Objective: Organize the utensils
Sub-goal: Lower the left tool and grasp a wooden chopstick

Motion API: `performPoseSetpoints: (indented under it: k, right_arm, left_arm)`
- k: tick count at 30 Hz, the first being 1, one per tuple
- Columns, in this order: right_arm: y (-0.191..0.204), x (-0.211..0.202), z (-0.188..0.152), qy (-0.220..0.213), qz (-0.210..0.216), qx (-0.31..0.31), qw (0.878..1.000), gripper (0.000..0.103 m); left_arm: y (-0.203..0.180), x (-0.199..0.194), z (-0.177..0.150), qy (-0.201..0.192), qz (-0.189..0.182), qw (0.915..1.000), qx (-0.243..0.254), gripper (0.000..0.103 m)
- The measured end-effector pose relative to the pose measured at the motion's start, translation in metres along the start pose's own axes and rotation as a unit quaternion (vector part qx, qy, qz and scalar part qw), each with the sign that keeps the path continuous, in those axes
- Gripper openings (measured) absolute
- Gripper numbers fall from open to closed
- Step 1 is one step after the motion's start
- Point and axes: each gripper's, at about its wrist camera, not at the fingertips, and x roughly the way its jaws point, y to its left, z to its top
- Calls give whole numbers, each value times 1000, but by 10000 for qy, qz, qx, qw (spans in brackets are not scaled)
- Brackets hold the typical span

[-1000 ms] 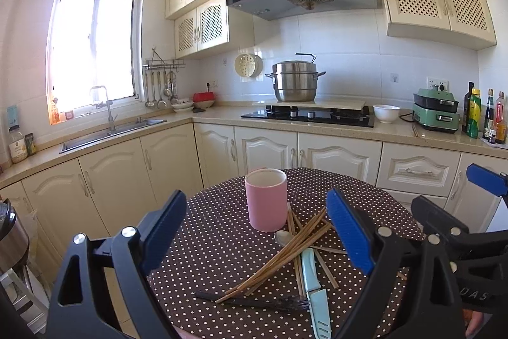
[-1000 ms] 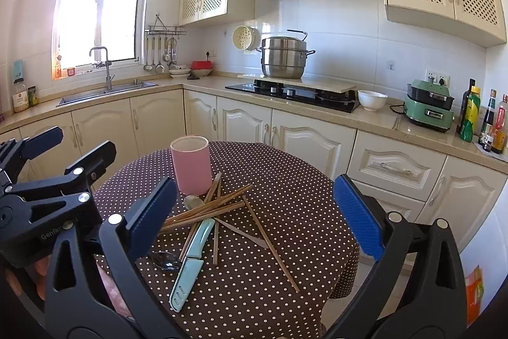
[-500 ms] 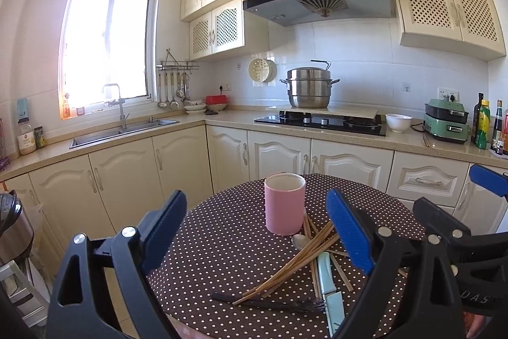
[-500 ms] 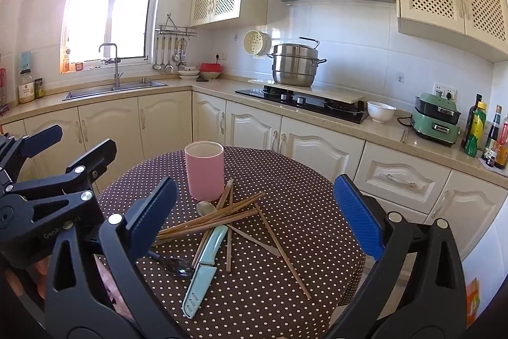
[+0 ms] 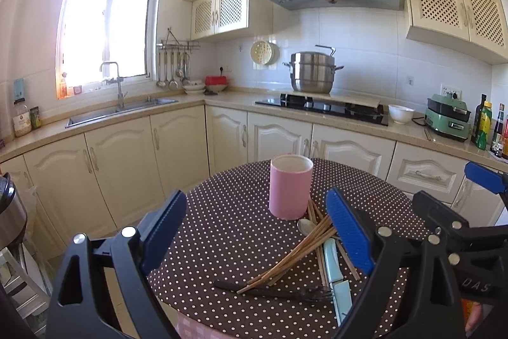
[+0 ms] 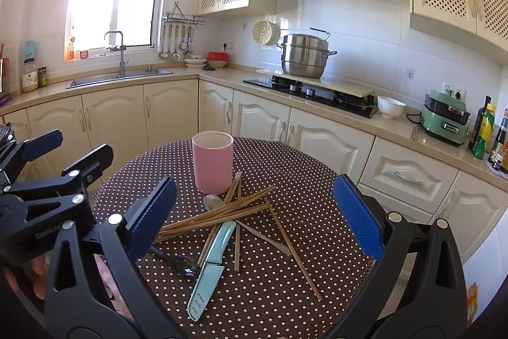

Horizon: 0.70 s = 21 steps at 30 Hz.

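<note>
A pink cup stands upright on the round dotted table. In front of it lies a pile of wooden chopsticks, a metal spoon, a light-blue knife and a dark fork. My left gripper hovers open over the table's near edge, nothing between its fingers. My right gripper is open too, above the pile and empty.
Cream cabinets and a counter run behind the table, with a sink, a hob carrying a steel pot, a white bowl and a green appliance. Bottles stand at the far right.
Both views have tilted up and shifted slightly, so the cup and utensil pile sit lower and further right in frame. Both grippers stay open and empty.
</note>
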Motion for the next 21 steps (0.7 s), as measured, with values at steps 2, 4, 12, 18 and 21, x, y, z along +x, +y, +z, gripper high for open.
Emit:
performPoseSetpoints:
  k: [2, 4, 12, 18, 21]
  right_arm:
    - [-3, 7, -2, 113, 21, -11, 9999, 97]
    - [-8, 15, -4, 232, 56, -22, 9997, 97]
    - [-42, 57, -21, 832, 78, 181, 9963, 97]
    - [-62, 91, -41, 1358, 94, 321, 9902, 97]
    - [-70, 105, -50, 1585, 163, 457, 9862, 97]
  left_arm:
    - [0, 8, -2, 141, -56, 9999, 15, 88]
    - [4, 20, -3, 406, -182, 9990, -85, 88]
    - [35, 88, -24, 1783, -534, 9790, -836, 87]
    - [47, 129, -45, 2590, -682, 9562, -1181, 68]
    - [32, 144, -48, 2727, -941, 9532, -902, 62]
